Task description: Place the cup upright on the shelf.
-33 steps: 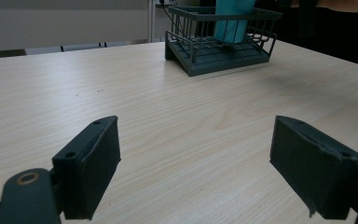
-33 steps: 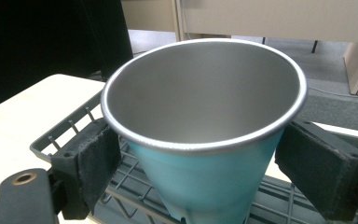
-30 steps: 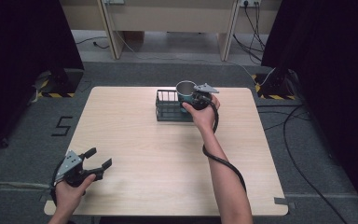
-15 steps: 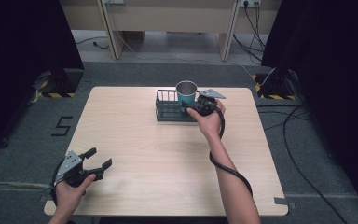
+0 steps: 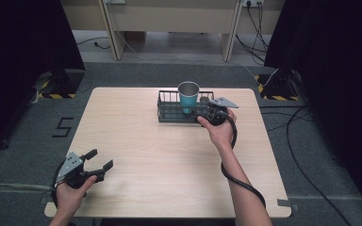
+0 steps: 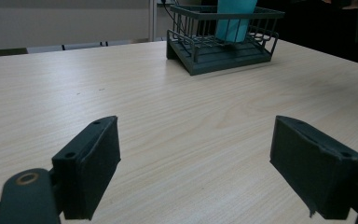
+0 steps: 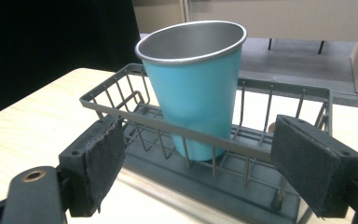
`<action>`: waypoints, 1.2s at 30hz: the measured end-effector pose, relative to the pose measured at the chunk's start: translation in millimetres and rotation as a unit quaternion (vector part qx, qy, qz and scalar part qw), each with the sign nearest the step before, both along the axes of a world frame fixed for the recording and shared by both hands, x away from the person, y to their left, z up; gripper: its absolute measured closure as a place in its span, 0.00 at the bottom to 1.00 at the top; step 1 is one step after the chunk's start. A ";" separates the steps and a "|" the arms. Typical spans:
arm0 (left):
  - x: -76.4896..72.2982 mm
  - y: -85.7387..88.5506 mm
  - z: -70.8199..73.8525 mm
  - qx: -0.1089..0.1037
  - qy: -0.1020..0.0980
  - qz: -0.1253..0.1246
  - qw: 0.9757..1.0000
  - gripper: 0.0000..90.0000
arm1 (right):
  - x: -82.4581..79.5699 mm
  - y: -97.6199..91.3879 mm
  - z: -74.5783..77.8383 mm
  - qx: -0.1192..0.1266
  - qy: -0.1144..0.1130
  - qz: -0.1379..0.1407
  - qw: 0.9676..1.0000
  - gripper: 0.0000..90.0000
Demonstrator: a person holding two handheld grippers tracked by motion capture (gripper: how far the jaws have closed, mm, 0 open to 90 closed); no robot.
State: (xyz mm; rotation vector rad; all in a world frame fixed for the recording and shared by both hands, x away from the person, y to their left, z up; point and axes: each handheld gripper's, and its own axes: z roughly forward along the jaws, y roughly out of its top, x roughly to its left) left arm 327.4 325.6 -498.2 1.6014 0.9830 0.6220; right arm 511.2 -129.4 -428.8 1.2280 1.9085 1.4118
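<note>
Now | cup point(image 7: 196, 88) upright in rack point(image 7: 279, 179), far side of table point(image 5: 169, 165) | right claw point(image 7: 214, 172) wide, empty, just outside rack wall facing cup | left claw point(image 6: 205, 172) wide, idle, near edge | step: likely cup just released or about to be grasped | next: unclear

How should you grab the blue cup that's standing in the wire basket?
Probably by the upper wall, just under the rim of the blue cup. It stands upright and rises above the wire basket, whose bars fence off its lower half. Come in level over the top rail from the side where the right gripper waits with its fingers open, one on each side.
</note>
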 end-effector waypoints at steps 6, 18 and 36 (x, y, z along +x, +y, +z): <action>-0.1 0.0 0.0 0.001 0.000 0.001 1.000 0.17 | -12.1 -5.3 -1.6 -0.004 -0.001 0.001 1.000 0.21; -0.2 0.0 0.0 0.003 0.000 0.001 1.000 0.17 | -47.5 -20.5 -11.4 -0.026 0.000 0.012 1.000 0.23; -0.2 -0.1 -0.2 0.005 0.000 0.002 1.000 0.17 | -98.5 -53.6 -30.1 -0.022 0.007 0.002 1.000 0.24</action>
